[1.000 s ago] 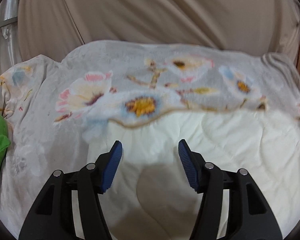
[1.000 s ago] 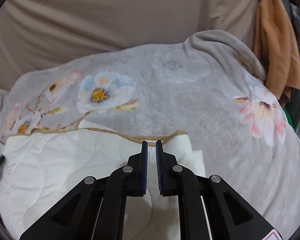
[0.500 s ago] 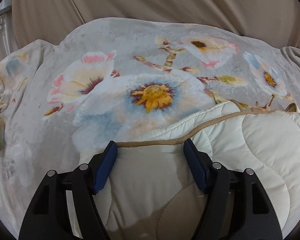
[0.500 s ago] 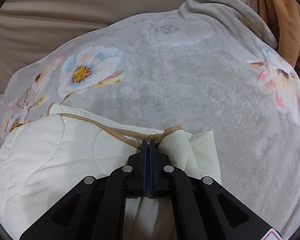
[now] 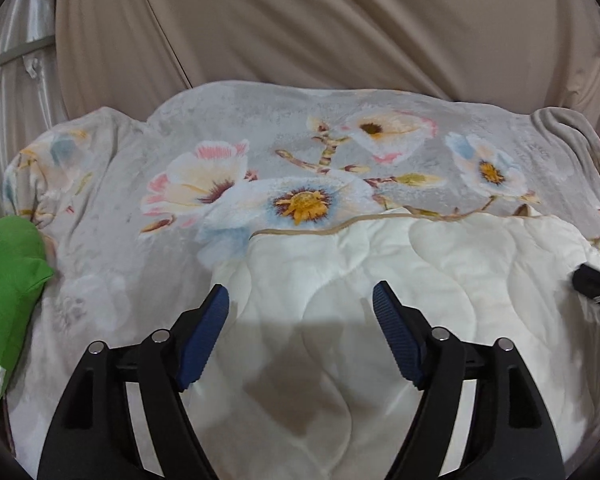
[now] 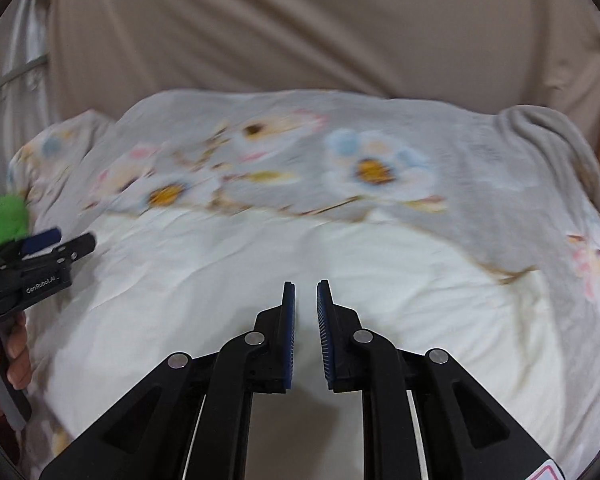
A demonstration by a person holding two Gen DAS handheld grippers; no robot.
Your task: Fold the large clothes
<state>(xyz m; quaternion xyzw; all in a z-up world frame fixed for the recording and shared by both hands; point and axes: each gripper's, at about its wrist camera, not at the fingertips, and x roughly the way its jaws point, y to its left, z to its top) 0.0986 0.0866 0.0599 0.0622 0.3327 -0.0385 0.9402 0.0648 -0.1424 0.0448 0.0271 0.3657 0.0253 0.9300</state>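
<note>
Cream quilted garment lies spread on the floral blanket, its tan-trimmed edge toward the blanket's flowers, flat enough for creasing. The left gripper hovers over it with fingers wide apart, holding nothing. The right gripper hangs above the garment's middle, fingers slightly parted, empty, probably between grasps.

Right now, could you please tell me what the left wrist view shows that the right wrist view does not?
Only the left wrist view shows the wide-open left tool from behind and the tan trim edging the cream quilted garment sharply. Only the right wrist view shows the right tool, slightly parted, and the person's hand gripping the left tool's handle. Both show the garment on the floral blanket, the green cloth at left and the beige drape behind.
</note>
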